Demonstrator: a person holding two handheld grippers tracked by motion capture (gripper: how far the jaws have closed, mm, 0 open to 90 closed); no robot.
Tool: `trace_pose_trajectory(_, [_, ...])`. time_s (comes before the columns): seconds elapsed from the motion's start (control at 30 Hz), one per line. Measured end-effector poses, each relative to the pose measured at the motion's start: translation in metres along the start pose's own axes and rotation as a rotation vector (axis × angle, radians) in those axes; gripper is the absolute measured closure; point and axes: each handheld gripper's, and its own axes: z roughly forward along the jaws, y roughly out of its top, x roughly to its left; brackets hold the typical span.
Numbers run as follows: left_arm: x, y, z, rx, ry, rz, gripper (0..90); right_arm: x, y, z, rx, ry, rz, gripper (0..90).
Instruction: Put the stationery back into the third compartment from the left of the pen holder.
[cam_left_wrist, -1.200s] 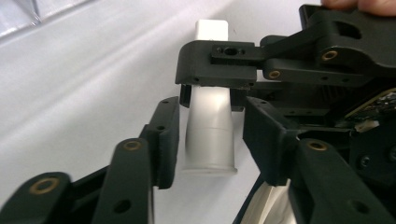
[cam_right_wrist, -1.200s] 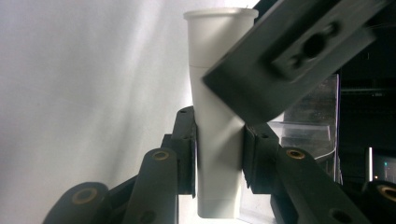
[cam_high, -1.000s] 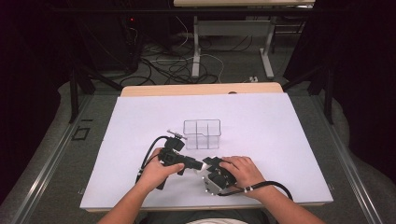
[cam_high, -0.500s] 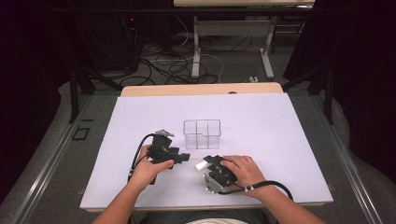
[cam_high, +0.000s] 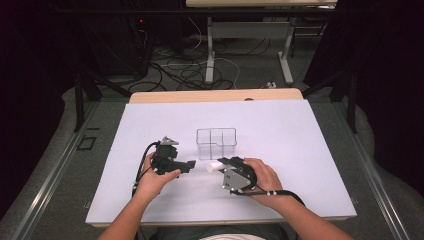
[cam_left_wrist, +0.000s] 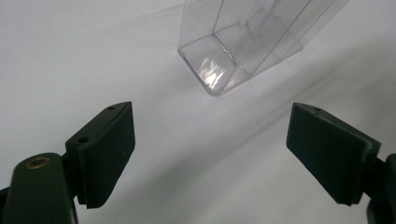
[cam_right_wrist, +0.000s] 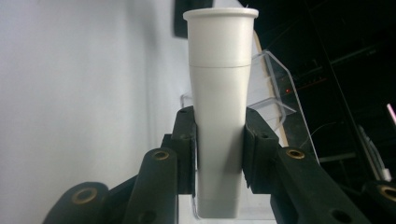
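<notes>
A white tapered tube (cam_high: 215, 166) with a rimmed end is clamped between the jaws of my right gripper (cam_high: 223, 167) and points left, just above the white table (cam_high: 285, 130). In the right gripper view the tube (cam_right_wrist: 219, 93) stands up between the pads (cam_right_wrist: 186, 154), which press on both its sides. My left gripper (cam_high: 189, 164) sits a short way left of the tube's tip, apart from it. Its jaws have just been opening and now stand wide with nothing between them (cam_left_wrist: 219, 158). A clear divided box (cam_high: 216, 143) stands just beyond both grippers, and it lies ahead of the left jaws (cam_left_wrist: 243, 46).
The white sheet stretches out on all sides of the box. A wooden table edge (cam_high: 215, 95) runs along the back. Beyond it are desk legs and cables (cam_high: 200, 65) on the floor. Both forearms enter from the bottom edge.
The left gripper has drawn back to the left, away from the right gripper, and its jaws have spread. The white tube now shows in the gap, still in the right gripper.
</notes>
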Motion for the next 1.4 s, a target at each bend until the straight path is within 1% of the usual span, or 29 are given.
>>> trace_pose_trajectory(0.03, [0.000, -0.001, 0.002, 0.009, 0.014, 0.036, 14.2, -0.003, 0.000, 0.000, -0.011, -0.006, 0.029, 70.0])
trace_pose_trajectory(0.07, [0.000, -0.002, 0.003, 0.014, 0.017, 0.048, 11.2, -0.006, 0.000, -0.001, -0.016, -0.010, 0.055, 69.9])
trace_pose_trajectory(0.1, [0.000, -0.003, 0.004, 0.017, 0.011, 0.056, 7.7, -0.009, 0.000, -0.001, -0.028, -0.014, 0.086, 70.0])
trace_pose_trajectory(0.13, [0.000, -0.004, 0.005, 0.023, 0.009, 0.072, 5.0, -0.011, 0.000, -0.001, -0.042, -0.020, 0.119, 69.9])
trace_pose_trajectory(0.2, [-0.001, -0.005, 0.006, 0.026, 0.008, 0.086, 1.0, -0.017, 0.001, -0.001, -0.069, -0.026, 0.173, 70.0])
trace_pose_trajectory(0.27, [0.000, -0.005, 0.006, 0.022, 0.013, 0.082, 0.2, -0.024, 0.001, -0.001, -0.091, -0.029, 0.224, 70.0])
trace_pose_trajectory(0.33, [0.002, -0.006, 0.006, 0.013, 0.022, 0.090, 0.2, -0.030, 0.000, 0.000, -0.116, -0.036, 0.276, 69.9])
trace_pose_trajectory(0.43, [0.005, -0.006, 0.004, -0.005, 0.020, 0.079, 0.2, -0.039, -0.002, 0.002, -0.151, -0.047, 0.362, 70.0])
trace_pose_trajectory(0.5, [0.007, -0.007, 0.002, -0.017, 0.027, 0.074, 0.2, -0.045, -0.005, 0.003, -0.174, -0.058, 0.411, 70.0])
trace_pose_trajectory(0.53, [0.007, -0.007, 0.002, -0.022, 0.028, 0.073, 0.2, -0.049, -0.007, 0.004, -0.183, -0.061, 0.451, 70.0])
trace_pose_trajectory(0.57, [0.008, -0.007, 0.001, -0.031, 0.025, 0.077, 0.2, -0.051, -0.009, 0.005, -0.191, -0.066, 0.483, 70.0])
trace_pose_trajectory(0.7, [0.009, -0.008, 0.000, -0.036, 0.018, 0.074, 0.2, -0.061, -0.018, 0.009, -0.217, -0.084, 0.628, 70.0])
trace_pose_trajectory(0.77, [0.010, -0.008, 0.000, -0.035, 0.019, 0.072, 0.2, -0.064, -0.023, 0.010, -0.222, -0.091, 0.680, 70.0])
trace_pose_trajectory(0.83, [0.010, -0.009, 0.000, -0.043, 0.016, 0.066, 0.2, -0.068, -0.028, 0.012, -0.225, -0.094, 0.722, 70.0])
trace_pose_trajectory(0.87, [0.010, -0.009, 0.001, -0.044, 0.016, 0.065, 0.3, -0.069, -0.029, 0.013, -0.230, -0.103, 0.744, 70.0])
trace_pose_trajectory(0.9, [0.010, -0.009, 0.001, -0.047, 0.013, 0.060, 0.2, -0.071, -0.031, 0.014, -0.232, -0.107, 0.754, 69.9])
trace_pose_trajectory(0.93, [0.010, -0.009, 0.001, -0.047, 0.015, 0.062, 0.3, -0.071, -0.033, 0.015, -0.235, -0.110, 0.778, 70.0])
trace_pose_trajectory(1.07, [0.010, -0.010, 0.002, -0.043, 0.011, 0.059, 0.3, -0.073, -0.038, 0.020, -0.234, -0.113, 0.826, 69.9])
trace_pose_trajectory(1.17, [0.010, -0.010, 0.002, -0.039, 0.013, 0.061, 0.3, -0.073, -0.042, 0.025, -0.222, -0.108, 0.841, 69.9])
trace_pose_trajectory(1.2, [0.010, -0.010, 0.002, -0.037, 0.013, 0.060, 0.3, -0.073, -0.043, 0.026, -0.218, -0.107, 0.839, 69.9])
trace_pose_trajectory(1.33, [0.010, -0.010, 0.002, -0.039, 0.013, 0.060, 0.3, -0.072, -0.045, 0.032, -0.204, -0.100, 0.861, 69.9])
trace_pose_trajectory(1.37, [0.010, -0.010, 0.003, -0.037, 0.013, 0.061, 0.3, -0.072, -0.046, 0.034, -0.203, -0.099, 0.853, 69.9])
trace_pose_trajectory(1.4, [0.010, -0.010, 0.003, -0.034, 0.013, 0.062, 0.3, -0.071, -0.047, 0.035, -0.197, -0.094, 0.857, 69.9])
